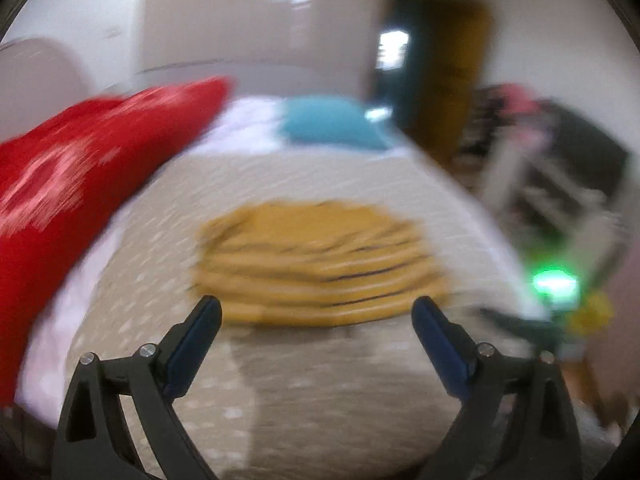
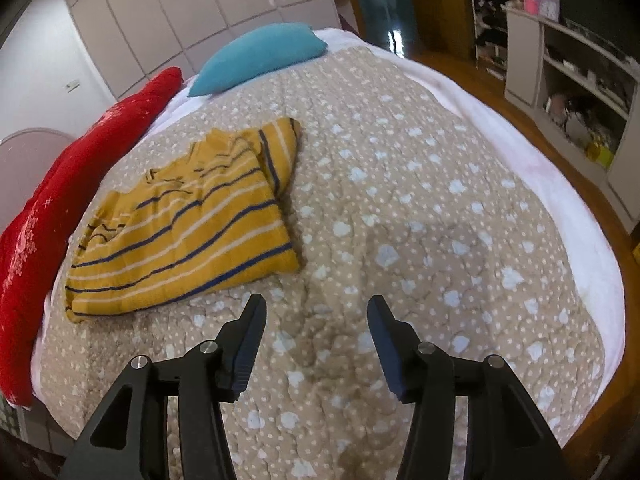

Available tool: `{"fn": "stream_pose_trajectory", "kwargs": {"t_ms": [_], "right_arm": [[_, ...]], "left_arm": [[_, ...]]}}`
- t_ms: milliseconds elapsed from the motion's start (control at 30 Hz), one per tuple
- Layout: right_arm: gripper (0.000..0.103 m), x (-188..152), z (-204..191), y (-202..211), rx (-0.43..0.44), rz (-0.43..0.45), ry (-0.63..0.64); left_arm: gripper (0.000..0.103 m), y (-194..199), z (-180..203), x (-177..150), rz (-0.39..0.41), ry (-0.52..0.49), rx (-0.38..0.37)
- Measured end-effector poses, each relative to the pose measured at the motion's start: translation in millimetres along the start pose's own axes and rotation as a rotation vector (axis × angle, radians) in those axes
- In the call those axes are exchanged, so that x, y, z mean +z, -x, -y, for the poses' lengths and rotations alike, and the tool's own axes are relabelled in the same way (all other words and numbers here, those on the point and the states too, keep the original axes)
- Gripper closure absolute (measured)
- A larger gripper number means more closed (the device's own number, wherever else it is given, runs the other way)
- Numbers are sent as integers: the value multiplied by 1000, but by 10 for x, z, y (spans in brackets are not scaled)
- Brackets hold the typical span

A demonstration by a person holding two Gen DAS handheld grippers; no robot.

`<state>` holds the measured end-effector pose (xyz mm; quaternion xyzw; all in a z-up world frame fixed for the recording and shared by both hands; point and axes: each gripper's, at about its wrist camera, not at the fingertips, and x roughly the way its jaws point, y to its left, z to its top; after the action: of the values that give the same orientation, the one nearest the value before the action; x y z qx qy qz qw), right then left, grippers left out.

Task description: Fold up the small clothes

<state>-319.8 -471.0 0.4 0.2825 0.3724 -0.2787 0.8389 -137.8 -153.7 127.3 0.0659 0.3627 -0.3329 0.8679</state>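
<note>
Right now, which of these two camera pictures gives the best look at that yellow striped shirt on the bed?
The right wrist view: the yellow striped shirt is sharp and shown whole, stripes and folds clear. The left wrist view shows it straight ahead but smeared by motion blur.

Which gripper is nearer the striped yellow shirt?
Left. The left gripper faces the striped yellow shirt head-on, at its near edge. The right gripper hovers off its lower-right corner, shirt to its left.

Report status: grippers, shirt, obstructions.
Left hand-held gripper open, empty. Right hand-held gripper open, empty. Yellow striped shirt rumpled on the bedspread, unheld. Nothing on it.
</note>
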Motion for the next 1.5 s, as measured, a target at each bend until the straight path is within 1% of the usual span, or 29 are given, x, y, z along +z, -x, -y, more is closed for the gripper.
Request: {"fn": "stream_pose_trajectory", "kwargs": {"t_ms": [67, 167, 267, 333, 400, 433, 533, 567, 633, 700, 800, 967, 1233, 1333, 1400, 1500], "right_arm": [[44, 20, -13, -22, 8, 17, 7], [44, 60, -17, -101, 46, 32, 0], [44, 98, -31, -273, 84, 25, -3], [44, 110, -68, -451, 74, 14, 17], [44, 108, -110, -592, 64, 10, 49], [43, 99, -130, -643, 57, 11, 65], [33, 52, -189, -723, 53, 39, 124], [28, 41, -190, -735, 60, 43, 131], [24, 20, -188, -764, 77, 48, 139], [16, 21, -187, -790, 102, 45, 142], [10, 24, -213, -817, 118, 39, 159], [7, 15, -257, -830, 119, 40, 178], [6, 13, -232, -831, 132, 44, 169], [4, 13, -232, -837, 140, 38, 170], [0, 17, -235, -850, 157, 31, 171], [0, 40, -223, -882, 167, 17, 162]], "left_arm": [[8, -348, -179, -177, -42, 41, 123], [8, -641, -284, -381, -92, 74, 196], [8, -928, -327, -565, -158, 111, 212], [8, -1115, -323, -693, -208, 122, 220], [8, -1286, -301, -797, -246, 121, 257], [8, -1347, -308, -842, -258, 122, 263], [8, -1519, -297, -945, -308, 138, 275], [8, -1545, -292, -980, -310, 141, 287], [7, -1553, -266, -1003, -295, 139, 307], [2, -1599, -255, -1009, -298, 141, 321], [0, -1649, -281, -1024, -298, 177, 328], [0, -1660, -258, -1013, -282, 181, 348], [0, -1673, -264, -1018, -271, 179, 328], [0, -1650, -273, -1040, -261, 179, 319], [0, -1649, -276, -1043, -261, 179, 311], [0, -1627, -288, -1058, -262, 175, 299]]}}
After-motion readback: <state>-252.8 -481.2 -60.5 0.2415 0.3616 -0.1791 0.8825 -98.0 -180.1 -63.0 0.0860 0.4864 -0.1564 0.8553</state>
